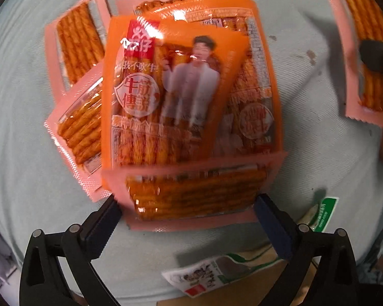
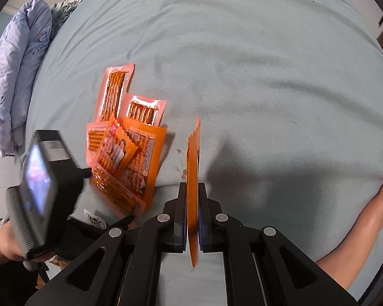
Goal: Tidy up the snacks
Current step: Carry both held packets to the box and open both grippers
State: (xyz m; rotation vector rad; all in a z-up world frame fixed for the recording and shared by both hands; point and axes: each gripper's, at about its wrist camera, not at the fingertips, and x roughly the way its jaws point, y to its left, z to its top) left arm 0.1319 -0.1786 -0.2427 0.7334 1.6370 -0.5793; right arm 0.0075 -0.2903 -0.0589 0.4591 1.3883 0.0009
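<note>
Pale green bedsheet carries an overlapping pile of orange spicy-strip snack packets, most already gathered. Left gripper hangs over the pile's near edge, jaws wide apart, nearest packet between them but not pinched. Right gripper is clamped on one more packet, held edge-on, apart from the pile. Green-white packets still lie separate. Floral duvet bunched at bed's far end.

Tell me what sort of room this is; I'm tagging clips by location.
Most likely a bedroom: the orange snack packets lie on a pale blue-green bed sheet, with a rolled floral duvet at its far edge.
</note>
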